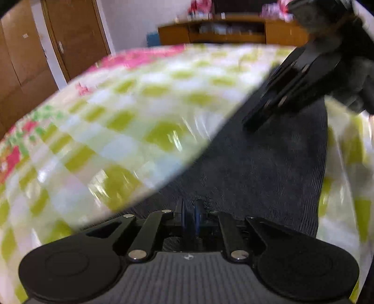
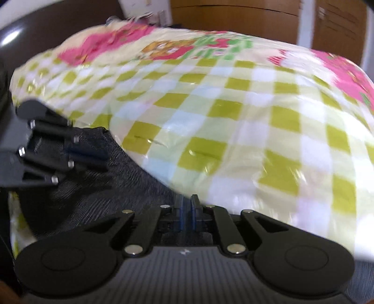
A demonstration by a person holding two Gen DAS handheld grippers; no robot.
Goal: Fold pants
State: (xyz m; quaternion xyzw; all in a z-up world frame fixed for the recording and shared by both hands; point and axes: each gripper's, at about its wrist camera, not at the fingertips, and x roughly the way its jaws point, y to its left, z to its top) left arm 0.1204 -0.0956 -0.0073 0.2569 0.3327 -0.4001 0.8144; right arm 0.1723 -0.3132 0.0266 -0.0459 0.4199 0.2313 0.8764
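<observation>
Dark pants [image 1: 257, 163] on checked cloth [image 1: 121, 121], stretched between left gripper [image 1: 189, 216] and right gripper [image 2: 187, 211], both clenched on fabric.

Light is glinting off a glossy green-checked cloth [image 1: 131, 121] covering the surface. Beyond its far edge, a wooden shelf unit [image 1: 233, 32] and brown doors [image 1: 74, 35] are standing against a pale wall [image 1: 131, 21].

left wrist view: low over the dark pants [image 1: 257, 163], facing across the checked tablecloth [image 1: 116, 117] toward a wooden door [image 1: 74, 35] | right wrist view: equally low and close, facing the opposite stretch of cloth | shared: pants, cloth, and each sees the other gripper
</observation>
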